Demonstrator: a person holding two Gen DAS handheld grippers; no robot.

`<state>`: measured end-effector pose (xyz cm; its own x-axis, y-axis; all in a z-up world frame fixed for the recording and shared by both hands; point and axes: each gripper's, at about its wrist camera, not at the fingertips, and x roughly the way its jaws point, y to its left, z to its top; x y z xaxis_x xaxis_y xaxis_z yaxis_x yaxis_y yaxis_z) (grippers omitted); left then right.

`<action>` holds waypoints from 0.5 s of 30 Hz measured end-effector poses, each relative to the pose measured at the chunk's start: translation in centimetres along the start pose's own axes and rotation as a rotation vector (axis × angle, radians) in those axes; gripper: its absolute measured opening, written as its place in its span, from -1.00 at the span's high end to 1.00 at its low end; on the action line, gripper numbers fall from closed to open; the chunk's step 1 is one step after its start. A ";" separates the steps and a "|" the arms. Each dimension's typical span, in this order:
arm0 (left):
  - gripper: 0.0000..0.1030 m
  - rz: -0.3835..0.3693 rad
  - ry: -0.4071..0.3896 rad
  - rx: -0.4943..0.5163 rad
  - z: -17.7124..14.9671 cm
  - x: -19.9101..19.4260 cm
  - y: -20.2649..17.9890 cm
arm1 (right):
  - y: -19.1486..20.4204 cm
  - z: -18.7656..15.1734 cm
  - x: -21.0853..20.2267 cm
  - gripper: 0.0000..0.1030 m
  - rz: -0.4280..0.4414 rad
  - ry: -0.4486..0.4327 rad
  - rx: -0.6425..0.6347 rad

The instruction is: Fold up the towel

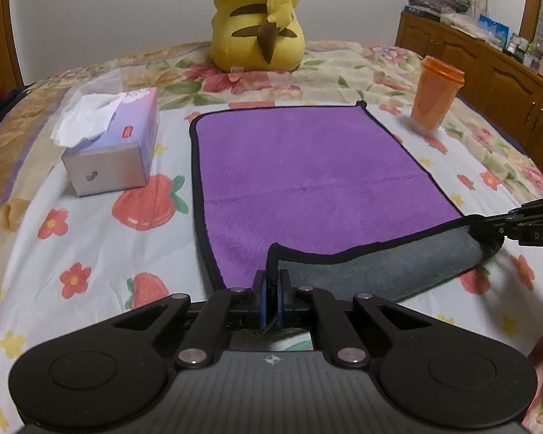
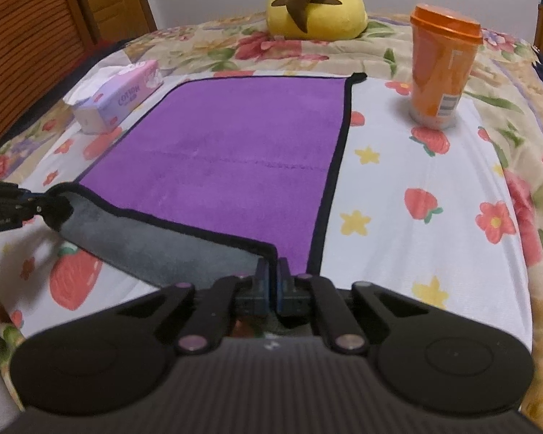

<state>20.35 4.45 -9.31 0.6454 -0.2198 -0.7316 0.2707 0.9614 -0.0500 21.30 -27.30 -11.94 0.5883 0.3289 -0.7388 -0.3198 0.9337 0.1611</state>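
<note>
left tool (image 1: 271,291) pinching near-left corner of purple towel (image 1: 307,166), right tool (image 2: 271,278) pinching near-right corner, near edge lifted (grey underside showing); rest flat on floral bed (image 1: 90,246); tissue box (image 1: 116,152) left, orange cup (image 1: 436,96) right, yellow plush (image 1: 260,21) beyond

Two matte black plastic grippers: left gripper (image 1: 271,291) and right gripper (image 2: 270,278). Blue pads (image 1: 260,298) on the fingertips. Round black discs, slanted black link bars, shiny silver-purple round screws (image 1: 192,355), ridged grey body with small white star mark.
</note>
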 end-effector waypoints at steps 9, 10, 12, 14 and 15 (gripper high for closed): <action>0.84 -0.007 -0.041 -0.006 0.5 -1.2 -0.3 | 0.2 0.6 -1.1 0.92 0.015 -0.091 -0.006; 0.84 -0.006 -0.047 -0.006 0.5 -1.3 -0.4 | 0.3 0.7 -1.3 0.92 0.015 -0.101 -0.010; 0.84 -0.008 -0.058 -0.008 0.7 -1.6 -0.4 | 0.4 0.9 -1.4 0.92 0.020 -0.111 -0.016; 0.84 -0.011 -0.067 -0.009 0.8 -1.8 -0.5 | 0.5 0.9 -1.4 0.92 0.021 -0.116 -0.023; 0.84 -0.012 -0.072 -0.008 0.9 -1.9 -0.5 | 0.5 0.9 -1.4 0.92 0.020 -0.117 -0.025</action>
<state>19.59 4.20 -7.30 0.6916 -0.2423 -0.6804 0.2729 0.9599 -0.0643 20.97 -27.13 -10.21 0.6639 0.3631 -0.6537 -0.3501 0.9234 0.1573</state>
